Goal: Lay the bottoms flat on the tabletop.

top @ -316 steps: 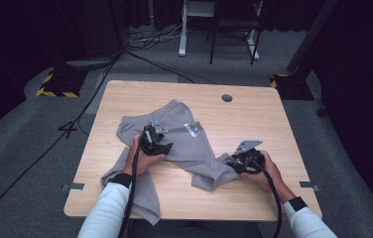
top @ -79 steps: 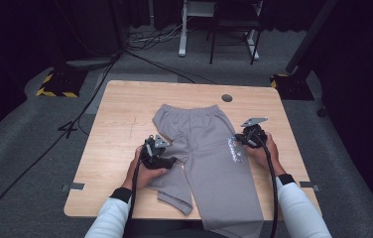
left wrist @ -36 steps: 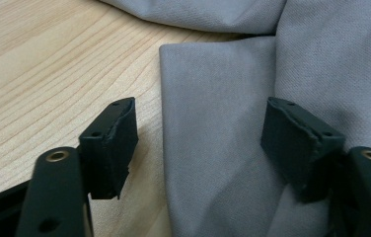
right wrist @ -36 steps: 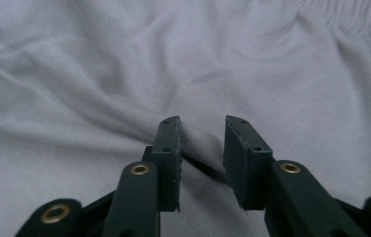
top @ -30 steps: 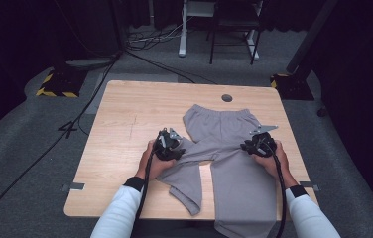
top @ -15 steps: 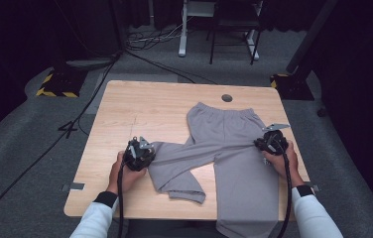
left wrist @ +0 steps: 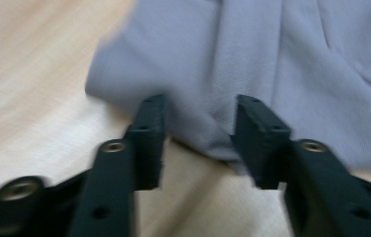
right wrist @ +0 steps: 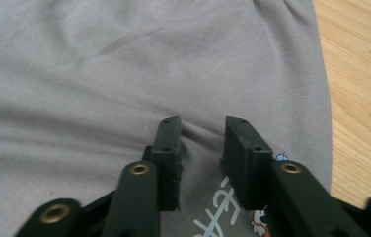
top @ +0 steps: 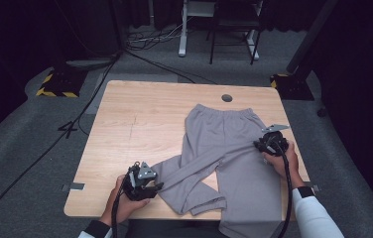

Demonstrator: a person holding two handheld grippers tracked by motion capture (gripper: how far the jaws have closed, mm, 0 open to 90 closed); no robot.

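Left gripper (top: pixel 155 187) sitting near the front edge of the table (top: pixel 140 114), jaws parted after just opening, a fold of the trousers (top: pixel 226 148) lying loose between them and not pinched. Right gripper (top: pixel 261 145) resting on the trousers' right side, jaws also just opening, straddling a small ridge of cloth beside a printed mark (right wrist: pixel 213 210). Trousers lying flat, waistband farthest, one leg crossing toward the left gripper.

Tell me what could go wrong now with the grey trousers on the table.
1. The grey trousers hang over the near edge of the table; they might slide off.
2. The left gripper has just been opening, cloth between its jaws; that leg may fall back folded.
3. The right gripper could drag a wrinkle.
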